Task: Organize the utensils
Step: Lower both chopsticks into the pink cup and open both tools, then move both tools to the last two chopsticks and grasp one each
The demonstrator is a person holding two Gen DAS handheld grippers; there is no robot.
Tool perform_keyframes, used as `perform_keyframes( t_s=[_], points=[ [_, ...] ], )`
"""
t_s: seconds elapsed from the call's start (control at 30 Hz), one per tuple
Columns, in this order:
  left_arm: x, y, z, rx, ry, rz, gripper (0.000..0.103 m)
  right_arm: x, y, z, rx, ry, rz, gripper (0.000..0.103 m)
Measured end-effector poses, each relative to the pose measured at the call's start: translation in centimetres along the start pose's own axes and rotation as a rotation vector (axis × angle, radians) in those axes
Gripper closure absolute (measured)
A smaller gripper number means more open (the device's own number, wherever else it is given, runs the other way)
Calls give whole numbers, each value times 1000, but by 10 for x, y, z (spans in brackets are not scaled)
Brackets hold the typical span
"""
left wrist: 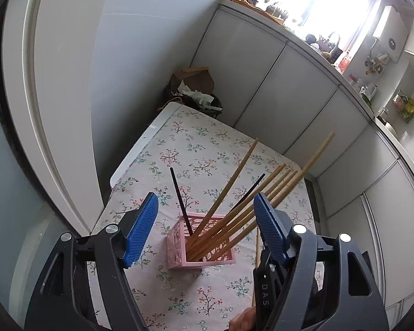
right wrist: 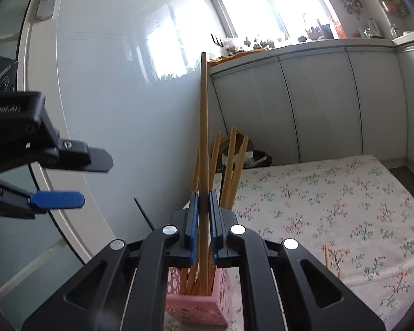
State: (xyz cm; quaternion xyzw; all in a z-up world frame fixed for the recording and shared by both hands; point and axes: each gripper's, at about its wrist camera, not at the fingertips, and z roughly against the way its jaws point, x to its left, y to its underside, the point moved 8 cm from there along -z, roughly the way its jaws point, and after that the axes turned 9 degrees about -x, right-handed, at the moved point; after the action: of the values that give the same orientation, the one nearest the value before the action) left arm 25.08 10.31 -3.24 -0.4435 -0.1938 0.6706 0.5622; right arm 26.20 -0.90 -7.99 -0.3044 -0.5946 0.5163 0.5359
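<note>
A pink perforated holder (left wrist: 200, 244) stands on the floral tablecloth (left wrist: 207, 154). It holds several wooden chopsticks (left wrist: 229, 184) and two black chopsticks (left wrist: 180, 201). My left gripper (left wrist: 205, 207) is open and empty above the holder. In the right wrist view my right gripper (right wrist: 203, 207) is shut on one wooden chopstick (right wrist: 204, 127), held upright with its lower end inside the pink holder (right wrist: 196, 307). The left gripper also shows there at the left edge (right wrist: 69, 182), open. More wooden chopsticks (right wrist: 331, 259) lie on the cloth to the right.
The table stands against a white wall (left wrist: 129, 69). Grey cabinet doors (left wrist: 276, 96) run along the far side under a cluttered counter (left wrist: 331, 47). A bin with a brown paper bag (left wrist: 193, 82) sits in the corner beyond the table.
</note>
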Motion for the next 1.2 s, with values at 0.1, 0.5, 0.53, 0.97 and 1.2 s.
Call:
perform_keyframes(
  t_s=[0.1, 0.5, 0.53, 0.97, 1.2],
  points=[
    [1, -1, 1, -3, 1, -1, 35, -1, 4, 2, 15, -3, -9, 95],
    [-4, 0, 0, 5, 10, -11, 35, -7, -20, 13, 173, -2, 41, 59],
    [-5, 1, -1, 8, 10, -12, 35, -13, -28, 17, 177, 10, 42, 59],
    [-87, 34, 13, 57, 153, -223, 35, -159, -24, 87, 575, 302, -111, 56],
    [-152, 106, -5, 214, 227, -350, 35, -197, 0, 104, 701, 342, -235, 57]
  ],
)
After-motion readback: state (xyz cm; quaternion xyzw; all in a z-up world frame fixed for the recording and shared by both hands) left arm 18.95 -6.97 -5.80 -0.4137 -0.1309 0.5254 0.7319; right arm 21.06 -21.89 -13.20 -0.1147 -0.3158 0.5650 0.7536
